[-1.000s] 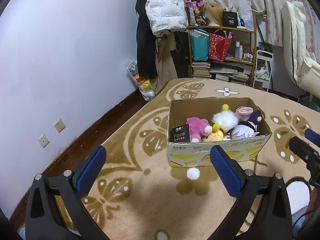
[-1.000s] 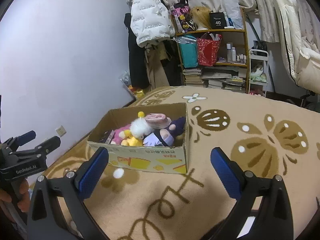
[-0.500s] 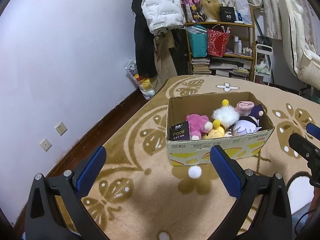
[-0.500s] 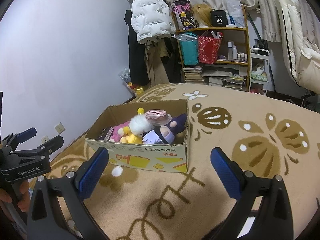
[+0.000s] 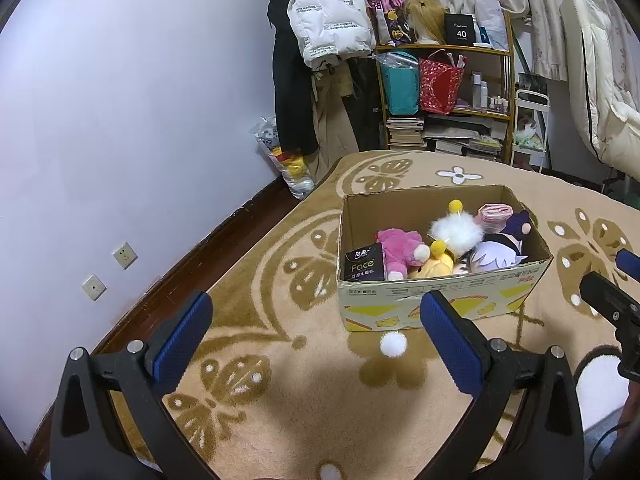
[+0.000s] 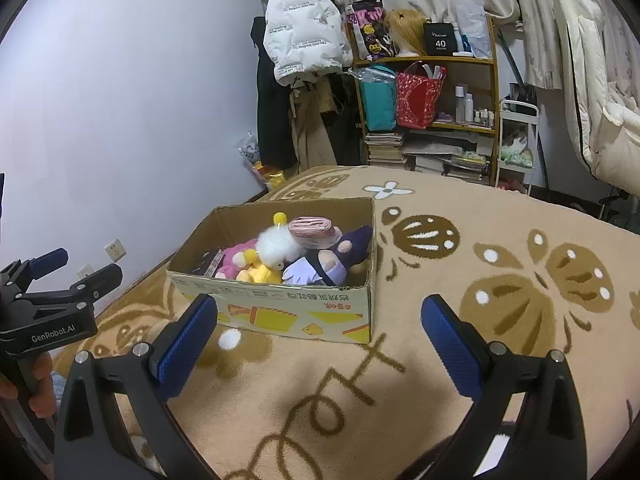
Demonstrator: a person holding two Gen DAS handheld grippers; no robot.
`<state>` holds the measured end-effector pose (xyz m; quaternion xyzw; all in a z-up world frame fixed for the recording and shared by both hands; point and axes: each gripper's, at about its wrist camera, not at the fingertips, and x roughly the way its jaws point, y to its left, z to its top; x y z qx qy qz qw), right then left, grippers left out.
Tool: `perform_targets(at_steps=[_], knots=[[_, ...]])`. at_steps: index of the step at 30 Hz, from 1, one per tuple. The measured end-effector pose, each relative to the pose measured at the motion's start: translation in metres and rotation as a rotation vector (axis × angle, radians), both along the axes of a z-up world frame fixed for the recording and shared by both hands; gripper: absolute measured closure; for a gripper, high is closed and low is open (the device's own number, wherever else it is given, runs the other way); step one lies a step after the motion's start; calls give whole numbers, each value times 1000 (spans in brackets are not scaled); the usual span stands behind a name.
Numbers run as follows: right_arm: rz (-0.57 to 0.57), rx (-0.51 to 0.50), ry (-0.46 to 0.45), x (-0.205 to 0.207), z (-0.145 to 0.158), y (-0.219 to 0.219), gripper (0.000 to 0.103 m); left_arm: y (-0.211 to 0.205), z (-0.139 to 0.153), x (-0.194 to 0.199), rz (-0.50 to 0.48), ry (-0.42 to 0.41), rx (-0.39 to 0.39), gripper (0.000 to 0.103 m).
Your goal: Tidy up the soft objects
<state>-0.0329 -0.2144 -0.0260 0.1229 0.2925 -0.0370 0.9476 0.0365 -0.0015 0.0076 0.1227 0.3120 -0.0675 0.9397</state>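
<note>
"Face" pack (image 5: 363, 265) in cardboard box (image 5: 440, 300)

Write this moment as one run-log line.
left gripper: open, empty | right gripper: open, empty | brown cardboard box: holds plush toys | white pompom: on carpet

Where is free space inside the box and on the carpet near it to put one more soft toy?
Inside the cardboard box, the far left corner behind the pink plush is bare; the rest is packed. The carpet right of the box is open. In front lies only a white pompom.
</note>
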Motion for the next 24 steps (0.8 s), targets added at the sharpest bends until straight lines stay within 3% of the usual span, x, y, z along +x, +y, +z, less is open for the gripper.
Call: perform_targets(at_steps=[24], knots=[[0,-8,-4,-2,-3,-2,0,-1,0,0,-3,3,5,0]])
